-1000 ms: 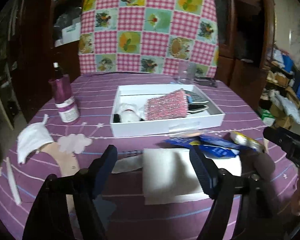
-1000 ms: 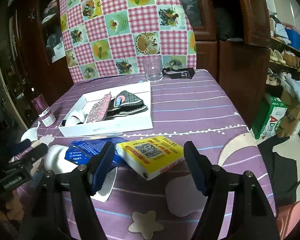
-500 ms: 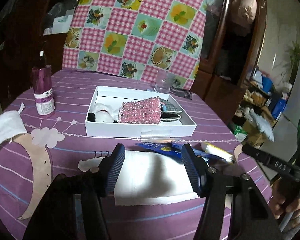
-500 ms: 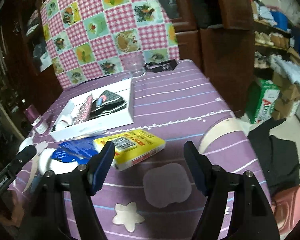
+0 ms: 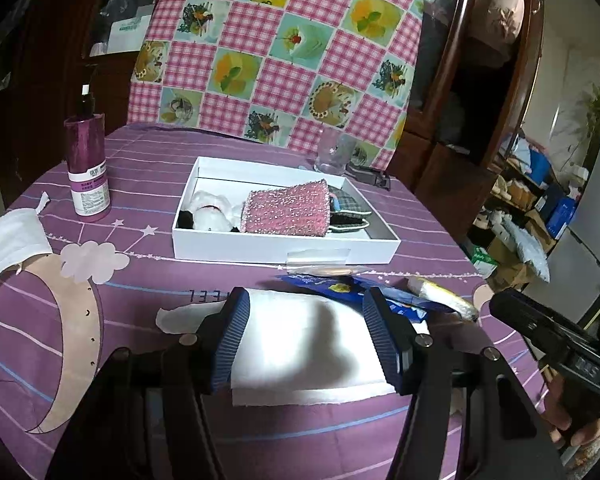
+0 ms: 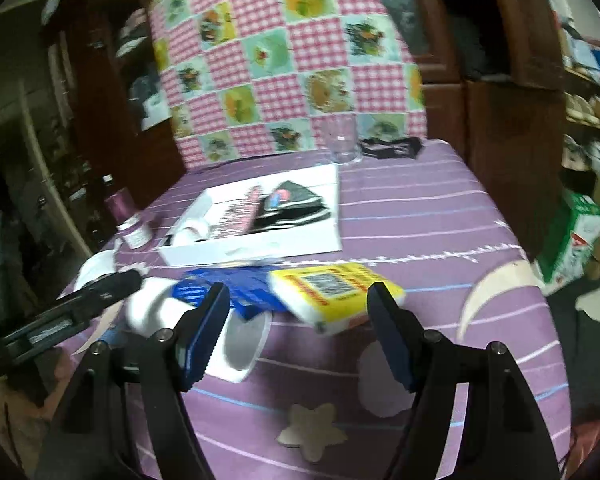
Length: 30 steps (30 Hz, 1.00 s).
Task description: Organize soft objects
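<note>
Nearest us in the left wrist view, our left claw (image 5: 306, 332) stands wide, its ribbed blue pads either side of a folded white cloth (image 5: 300, 344) lying flat on the table (image 5: 148, 280); whether the pads touch it we cannot tell. Only the right wrist view shows the face of the yellow tissue pack (image 6: 336, 292), a soft block with a printed code, lying between the spread fingers of our right claw (image 6: 296, 336), which is also wide and holds nothing. In the left view that pack is just a thin yellow edge beside blue plastic wrappers (image 5: 352, 288). Farther back sits the shallow white cardboard box (image 5: 284, 246), holding a glittery pink knitted pouch (image 5: 286, 210), a fluffy white plush piece (image 5: 210, 210) and plaid fabric items (image 5: 348, 204). A crumpled white cloth (image 5: 12, 240) and a purple bottle (image 5: 88, 168) stand out to the left, clear only in the left view. Beyond are a clear glass (image 5: 334, 152) and a checked patchwork cover (image 5: 284, 48).
</note>
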Tool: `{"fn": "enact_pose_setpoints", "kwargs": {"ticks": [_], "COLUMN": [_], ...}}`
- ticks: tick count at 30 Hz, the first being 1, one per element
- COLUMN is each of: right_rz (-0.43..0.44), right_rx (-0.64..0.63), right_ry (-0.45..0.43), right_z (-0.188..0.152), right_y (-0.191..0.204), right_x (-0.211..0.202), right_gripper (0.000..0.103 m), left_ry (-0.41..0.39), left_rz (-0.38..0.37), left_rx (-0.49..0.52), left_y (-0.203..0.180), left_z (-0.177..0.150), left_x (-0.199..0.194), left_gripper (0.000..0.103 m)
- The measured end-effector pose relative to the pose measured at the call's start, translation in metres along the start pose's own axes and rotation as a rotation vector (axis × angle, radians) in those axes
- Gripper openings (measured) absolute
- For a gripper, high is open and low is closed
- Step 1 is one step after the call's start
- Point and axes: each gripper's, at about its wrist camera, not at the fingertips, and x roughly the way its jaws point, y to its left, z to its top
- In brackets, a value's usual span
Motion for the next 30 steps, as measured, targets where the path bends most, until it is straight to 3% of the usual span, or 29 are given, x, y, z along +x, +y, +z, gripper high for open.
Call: {"fn": "enact_pose_setpoints", "kwargs": {"ticks": [7, 11, 16, 23, 30], "right_rz": [-0.064, -0.179, -0.155, -0.261, -0.338], "right_rx": [-0.071, -0.086, -0.023, -0.178, -0.026], "right_ry": [0.026, 0.026, 0.042, 0.166, 0.255], "right_z": [-0.007, -0.004, 0.001, -0.015, -0.017], "right_y": [0.012, 0.007, -0.011, 0.009, -0.026], "right_x": [0.008, 0.006, 0.004, 0.022, 0.027], "right_gripper": [0.07, 0.07, 0.07, 0.07, 0.07], "left_ry": [0.017, 0.039, 0.046, 0.06, 0.068], "left_rz": [0.018, 0.023, 0.042, 0.057, 0.021], "left_rx": [0.04, 0.062, 0.095, 0.122, 0.129], "left_y": [-0.004, -0.008, -0.013, -0.017, -0.019], "left_z": [-0.002, -0.004, -0.007, -0.01, -0.01], "left_x": [0.003, 0.007, 0.008, 0.011, 0.009], "left_gripper": [0.059, 0.059, 0.059, 0.059, 0.059]}}
